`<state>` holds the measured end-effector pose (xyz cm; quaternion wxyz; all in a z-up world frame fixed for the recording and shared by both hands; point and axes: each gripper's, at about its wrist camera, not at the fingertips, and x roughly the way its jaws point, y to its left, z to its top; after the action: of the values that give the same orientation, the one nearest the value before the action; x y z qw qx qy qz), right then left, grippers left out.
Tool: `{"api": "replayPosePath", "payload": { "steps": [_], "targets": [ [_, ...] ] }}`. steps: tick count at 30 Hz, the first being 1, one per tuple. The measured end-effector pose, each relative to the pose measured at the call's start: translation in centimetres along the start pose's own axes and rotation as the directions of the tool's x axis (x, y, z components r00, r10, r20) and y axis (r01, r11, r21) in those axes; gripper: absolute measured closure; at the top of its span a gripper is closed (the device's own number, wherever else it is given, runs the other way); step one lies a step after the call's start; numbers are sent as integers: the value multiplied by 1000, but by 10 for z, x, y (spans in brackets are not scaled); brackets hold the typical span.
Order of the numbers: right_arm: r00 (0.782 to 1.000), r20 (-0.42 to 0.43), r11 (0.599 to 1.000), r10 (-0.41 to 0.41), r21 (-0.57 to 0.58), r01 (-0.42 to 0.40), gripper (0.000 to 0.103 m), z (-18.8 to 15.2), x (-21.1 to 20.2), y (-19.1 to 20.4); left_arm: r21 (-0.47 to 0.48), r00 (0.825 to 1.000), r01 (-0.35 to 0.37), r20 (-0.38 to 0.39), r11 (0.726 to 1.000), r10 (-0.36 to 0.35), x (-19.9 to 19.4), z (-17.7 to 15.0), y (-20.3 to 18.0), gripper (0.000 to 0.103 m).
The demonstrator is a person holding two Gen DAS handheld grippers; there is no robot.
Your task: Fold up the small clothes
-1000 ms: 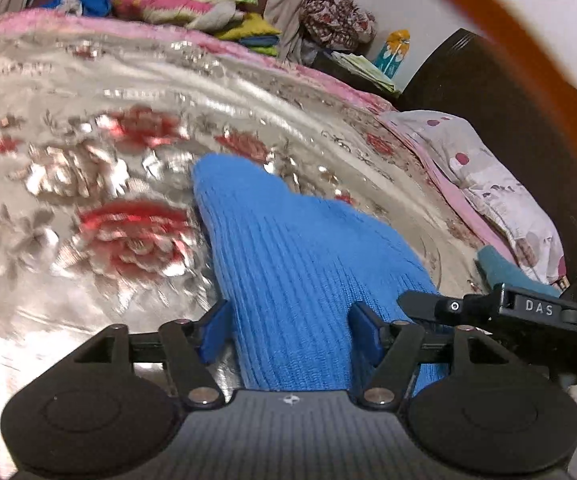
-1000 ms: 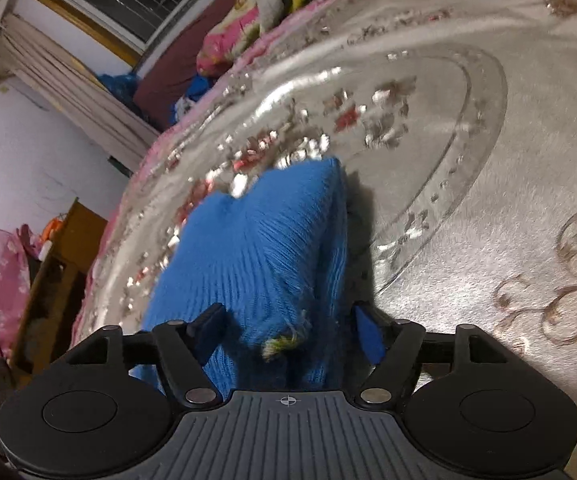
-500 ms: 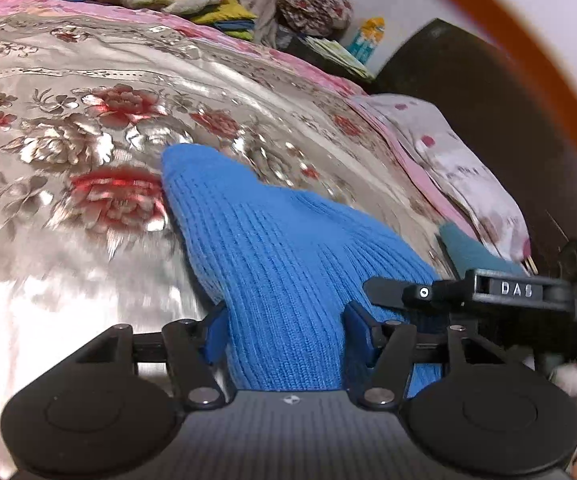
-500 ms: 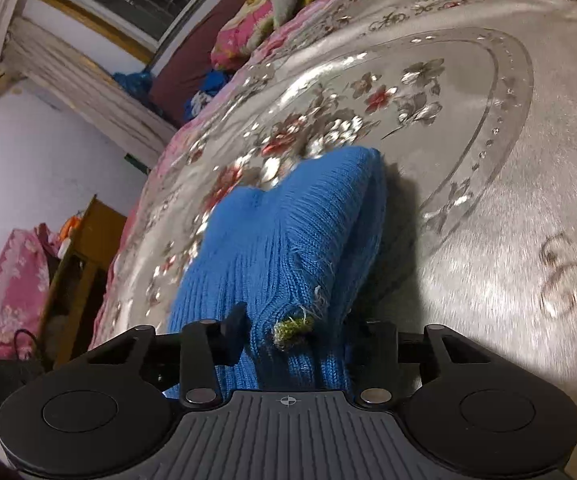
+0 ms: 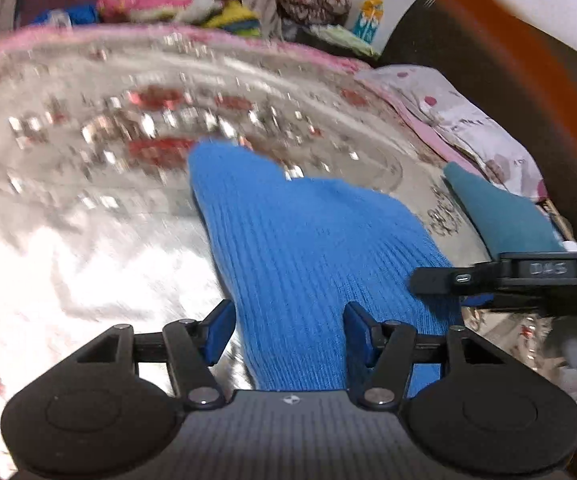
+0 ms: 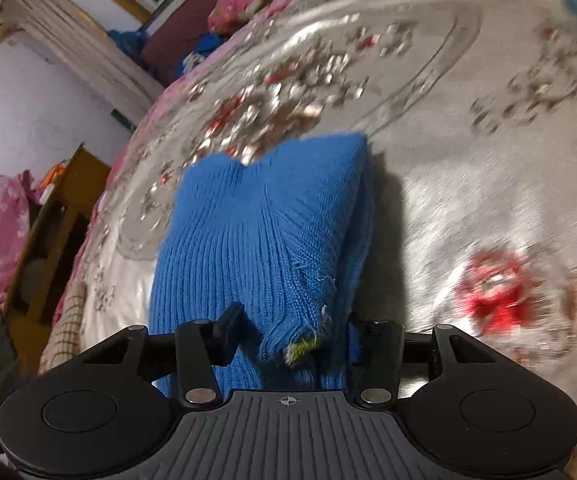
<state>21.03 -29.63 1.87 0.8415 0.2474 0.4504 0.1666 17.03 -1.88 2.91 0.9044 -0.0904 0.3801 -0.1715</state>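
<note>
Left wrist view: the left hand-held gripper (image 5: 286,330) stands wide open astride the blue ribbed knit garment (image 5: 304,248), which lies on the shiny floral bedspread (image 5: 68,240); neither pad appears to pinch it. A teal folded cloth (image 5: 504,216) lies beside the pillow. Closing on the hem edge before lifting would keep the fold square. Half a second ago the bedspread sat sharper and closer; now it is blurred.

Right wrist view: the right hand-held gripper (image 6: 288,338) is narrowed onto the garment's frayed corner (image 6: 302,344), seemingly pinching it. Earlier its jaws stood wider.
</note>
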Motion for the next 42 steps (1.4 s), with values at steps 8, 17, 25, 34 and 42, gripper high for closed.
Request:
{"api": "replayPosePath", "payload": {
  "steps": [8,17,25,34,42],
  "targets": [
    [967,224,972,-119,-173,160,54,7,-33,38,57,987,-134,100,989,128,18,30,-14,40],
    [964,166,934,-208,-260,246,71,28,39,38,24,985,-169,18,985,169,51,34,-7,38],
    [960,205,935,-191,-259,241,70,8,-6,53,65,982,-184,63,981,180,10,16,-25,38],
    [955,182,930,-236,-242,276,69,-36,-20,52,23,984,-176,23,984,176,-4,-9,-28,38],
    [950,203,931,-238,-232,283,66,-58,-45,59,29,982,-186,-19,982,186,-17,-38,-40,37]
  ]
}}
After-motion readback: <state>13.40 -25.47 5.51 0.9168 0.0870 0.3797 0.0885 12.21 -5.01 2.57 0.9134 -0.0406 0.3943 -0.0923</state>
